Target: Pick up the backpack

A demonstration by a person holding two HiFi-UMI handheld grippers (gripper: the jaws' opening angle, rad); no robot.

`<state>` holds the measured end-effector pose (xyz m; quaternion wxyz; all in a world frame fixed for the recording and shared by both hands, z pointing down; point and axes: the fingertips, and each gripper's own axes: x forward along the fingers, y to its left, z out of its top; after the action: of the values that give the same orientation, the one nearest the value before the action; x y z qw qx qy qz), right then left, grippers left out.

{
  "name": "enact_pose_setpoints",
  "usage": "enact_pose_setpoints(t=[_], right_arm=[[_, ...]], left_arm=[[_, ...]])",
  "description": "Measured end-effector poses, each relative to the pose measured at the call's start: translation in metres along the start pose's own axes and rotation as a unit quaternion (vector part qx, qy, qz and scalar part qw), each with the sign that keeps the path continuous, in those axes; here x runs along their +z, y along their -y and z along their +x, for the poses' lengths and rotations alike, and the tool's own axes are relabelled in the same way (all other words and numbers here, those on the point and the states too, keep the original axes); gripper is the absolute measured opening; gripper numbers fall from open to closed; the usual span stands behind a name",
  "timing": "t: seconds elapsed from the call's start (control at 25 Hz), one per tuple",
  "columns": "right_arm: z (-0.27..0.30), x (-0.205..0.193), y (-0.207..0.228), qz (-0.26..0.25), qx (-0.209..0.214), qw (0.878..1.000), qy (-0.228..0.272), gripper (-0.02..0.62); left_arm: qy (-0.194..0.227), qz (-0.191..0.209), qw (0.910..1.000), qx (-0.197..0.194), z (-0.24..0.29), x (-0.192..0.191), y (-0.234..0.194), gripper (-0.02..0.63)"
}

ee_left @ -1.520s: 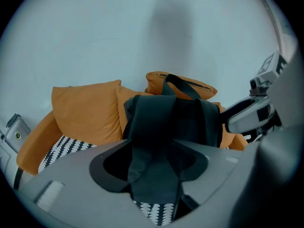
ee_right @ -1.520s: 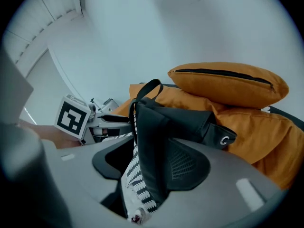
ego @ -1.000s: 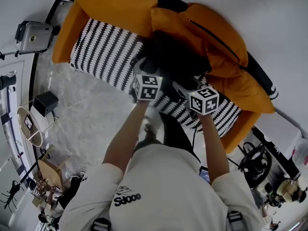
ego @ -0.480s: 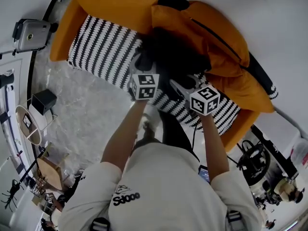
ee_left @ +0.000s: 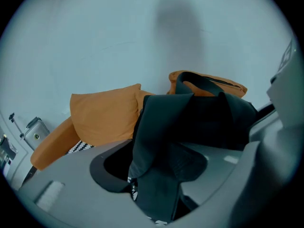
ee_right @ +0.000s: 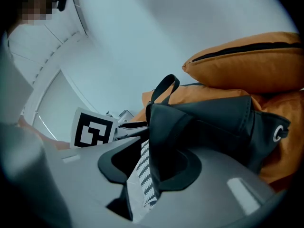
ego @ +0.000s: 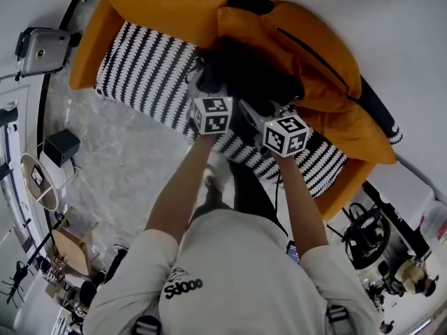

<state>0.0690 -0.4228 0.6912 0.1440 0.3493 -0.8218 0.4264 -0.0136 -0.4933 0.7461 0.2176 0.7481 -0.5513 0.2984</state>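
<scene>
A black backpack (ego: 253,74) lies on a sofa whose seat has a black-and-white striped cover (ego: 143,67), against orange cushions (ego: 318,58). Both grippers reach into its near side. My left gripper (ego: 208,89) is shut on a fold of the backpack's black fabric (ee_left: 161,141), which fills the gap between the jaws. My right gripper (ego: 255,112), just to its right, has just been closing its jaws. They pinch another dark fold (ee_right: 164,127) of the backpack (ee_right: 213,120). A sliver of striped cover (ee_right: 146,179) shows beside that fold. The left gripper's marker cube (ee_right: 92,129) appears in the right gripper view.
An orange back cushion (ego: 164,5) fills the sofa's left end. On the marble floor (ego: 133,166) to the left stand a grey case (ego: 45,47), a small black box (ego: 61,146) and a round stand (ego: 42,181). Dark equipment (ego: 367,237) crowds the lower right.
Both grippers have shifted up and slightly left along the sofa edge. The right gripper has drawn closer to the left one. The backpack lies much as before.
</scene>
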Motion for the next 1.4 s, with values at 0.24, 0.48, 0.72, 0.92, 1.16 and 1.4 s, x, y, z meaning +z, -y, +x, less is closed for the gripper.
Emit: enact_pose_setpoints(t=[0.24,0.48,0.72,0.92,1.16,1.4], right_arm=[[0.003,0.004,-0.001,-0.004,0.008,1.0,-0.017,0.051],[-0.009,0.01,-0.008,-0.005,0.042,0.999,-0.011,0.044],[-0.014,0.017,-0.014,-0.002,0.063,0.998,-0.006,0.046],[-0.02,0.023,-0.016,-0.001,0.1,0.995,0.002,0.044],[-0.024,0.028,-0.016,0.004,0.121,0.993,0.0,0.044],[-0.024,0.037,-0.016,0.035,0.131,0.991,0.021,0.043]], left_arm=[[0.024,0.02,0.9989,0.035,0.0,0.0,-0.007,0.244],[0.007,0.066,0.9965,0.05,0.001,-0.022,0.0,0.228],[0.01,0.077,0.9952,0.059,0.011,-0.016,0.002,0.241],[0.048,0.053,0.9952,0.068,0.007,-0.018,-0.006,0.234],[0.053,0.062,0.9951,0.057,0.016,-0.011,-0.009,0.242],[0.073,0.112,0.9895,0.055,0.023,-0.01,0.003,0.187]])
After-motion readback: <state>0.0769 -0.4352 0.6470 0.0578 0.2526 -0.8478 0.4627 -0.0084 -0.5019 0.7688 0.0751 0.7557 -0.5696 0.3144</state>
